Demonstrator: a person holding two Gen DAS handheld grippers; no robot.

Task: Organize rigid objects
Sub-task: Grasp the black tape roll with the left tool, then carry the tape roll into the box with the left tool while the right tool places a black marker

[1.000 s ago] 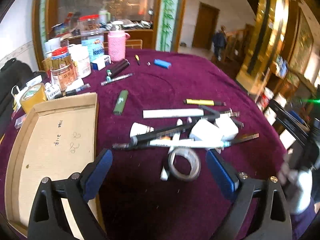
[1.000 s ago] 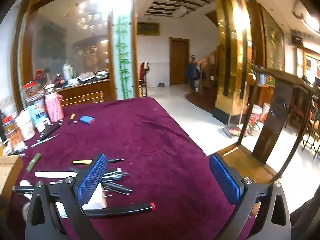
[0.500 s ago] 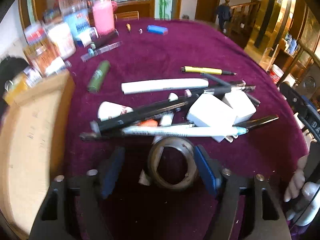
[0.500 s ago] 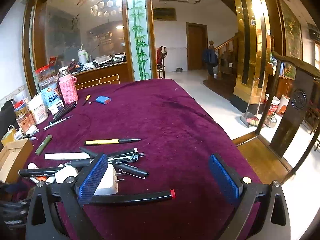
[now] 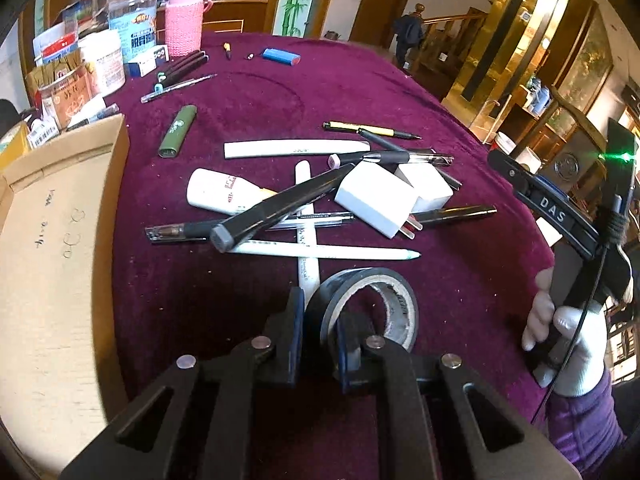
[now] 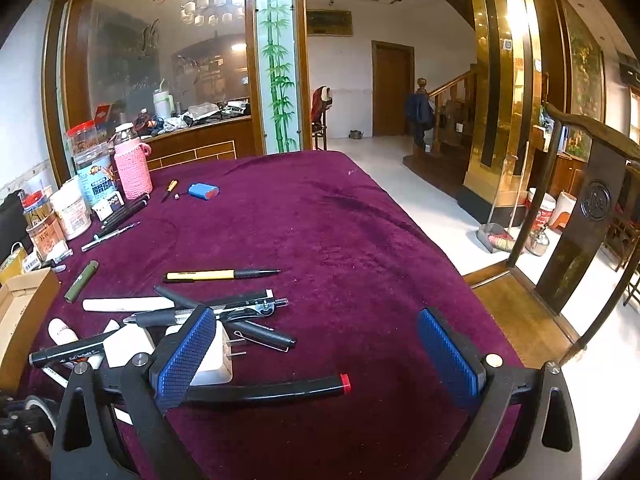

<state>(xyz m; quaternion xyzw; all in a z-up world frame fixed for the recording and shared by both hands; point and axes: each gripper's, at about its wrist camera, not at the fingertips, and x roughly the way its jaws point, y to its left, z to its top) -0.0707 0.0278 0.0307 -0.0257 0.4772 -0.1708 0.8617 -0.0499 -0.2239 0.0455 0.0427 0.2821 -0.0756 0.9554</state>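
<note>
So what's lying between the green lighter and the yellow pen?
In the left wrist view, mostly bare purple cloth lies between the green lighter and the yellow pen; the long white stick sits just below.

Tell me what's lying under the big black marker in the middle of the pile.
Under the black marker lie a white bottle, a clear pen and a white stick. Whatever it covers directly is hidden.

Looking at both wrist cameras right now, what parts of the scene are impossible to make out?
- Left wrist view: the tape roll's near rim, hidden behind the left tool shut on it.
- Left wrist view: the cardboard box's left side, cut off by the lens edge.
- Right wrist view: part of the white charger, covered by a finger of the open right tool.
- Both views: jar labels, too small to read.
</note>
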